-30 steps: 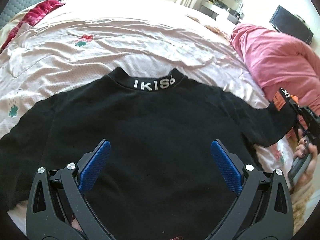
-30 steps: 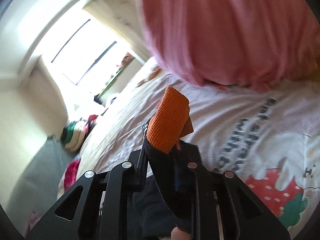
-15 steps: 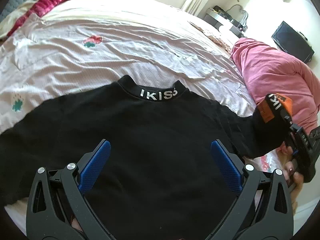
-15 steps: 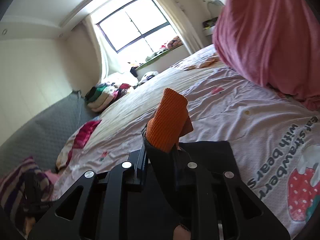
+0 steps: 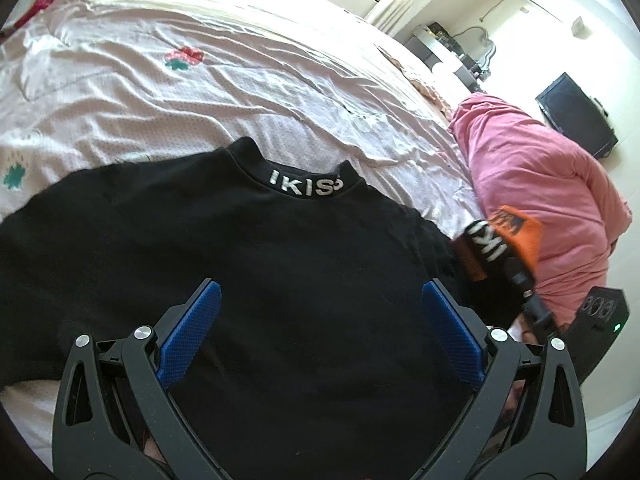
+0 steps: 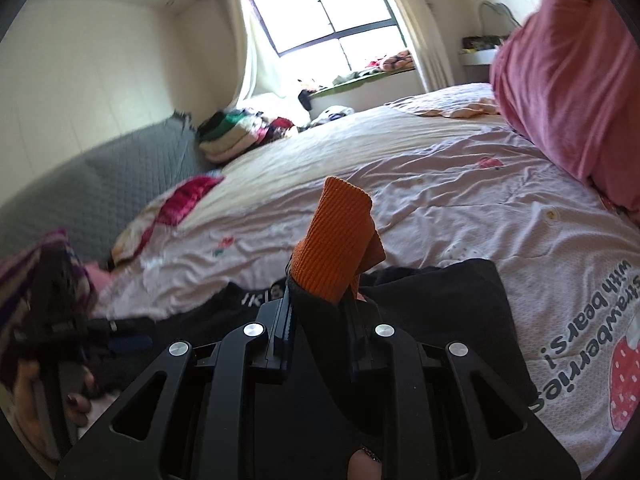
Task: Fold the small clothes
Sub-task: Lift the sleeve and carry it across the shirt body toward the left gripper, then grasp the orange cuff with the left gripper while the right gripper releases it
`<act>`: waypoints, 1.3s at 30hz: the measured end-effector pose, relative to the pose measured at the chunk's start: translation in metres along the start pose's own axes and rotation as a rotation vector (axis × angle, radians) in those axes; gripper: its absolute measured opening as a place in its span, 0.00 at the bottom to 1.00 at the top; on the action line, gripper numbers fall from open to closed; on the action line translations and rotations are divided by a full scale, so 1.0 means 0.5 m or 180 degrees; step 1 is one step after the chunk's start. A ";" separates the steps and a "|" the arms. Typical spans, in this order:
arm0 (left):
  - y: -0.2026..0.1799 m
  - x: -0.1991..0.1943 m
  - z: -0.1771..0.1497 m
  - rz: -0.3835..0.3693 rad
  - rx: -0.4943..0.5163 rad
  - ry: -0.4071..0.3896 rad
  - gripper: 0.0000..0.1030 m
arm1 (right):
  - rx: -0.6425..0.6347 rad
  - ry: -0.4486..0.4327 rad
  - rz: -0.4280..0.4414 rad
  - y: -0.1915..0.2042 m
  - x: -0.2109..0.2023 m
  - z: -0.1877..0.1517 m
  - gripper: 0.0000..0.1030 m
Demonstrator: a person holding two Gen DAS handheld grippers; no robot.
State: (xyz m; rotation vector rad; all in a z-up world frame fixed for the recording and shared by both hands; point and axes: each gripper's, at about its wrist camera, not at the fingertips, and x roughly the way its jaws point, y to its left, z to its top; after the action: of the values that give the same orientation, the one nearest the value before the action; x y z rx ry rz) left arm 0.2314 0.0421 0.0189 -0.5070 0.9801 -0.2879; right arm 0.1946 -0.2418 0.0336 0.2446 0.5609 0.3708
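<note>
Our left tongs (image 5: 316, 328) stood wide open and empty over the black top (image 5: 240, 264), which lay flat on the bed (image 5: 200, 92) beneath and ahead of them. Our right tongs (image 6: 320, 320) were clamped on the sleeve just below its orange cuff (image 6: 332, 236), lifted over the top's right side. We judged the sleeve fold underway; next we needed to lay that sleeve across the chest, then let go.
</note>
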 end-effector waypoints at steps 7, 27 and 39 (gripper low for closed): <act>0.008 0.022 -0.008 -0.0129 -0.0099 0.0091 0.91 | -0.0147 0.0313 0.0207 0.045 0.044 -0.042 0.36; -0.066 0.149 -0.098 -0.0420 0.0053 0.0668 0.61 | 0.0465 0.0366 -0.0318 -0.087 -0.004 0.013 0.47; -0.078 0.204 -0.080 -0.0050 -0.0101 0.0584 0.35 | 0.0775 0.0275 -0.0513 -0.171 -0.055 0.045 0.48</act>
State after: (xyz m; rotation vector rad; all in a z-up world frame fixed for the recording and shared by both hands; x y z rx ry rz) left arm 0.2513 -0.0480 -0.0517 -0.5239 1.1609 -0.3376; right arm 0.2089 -0.3331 0.0376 0.4161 0.7067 0.1565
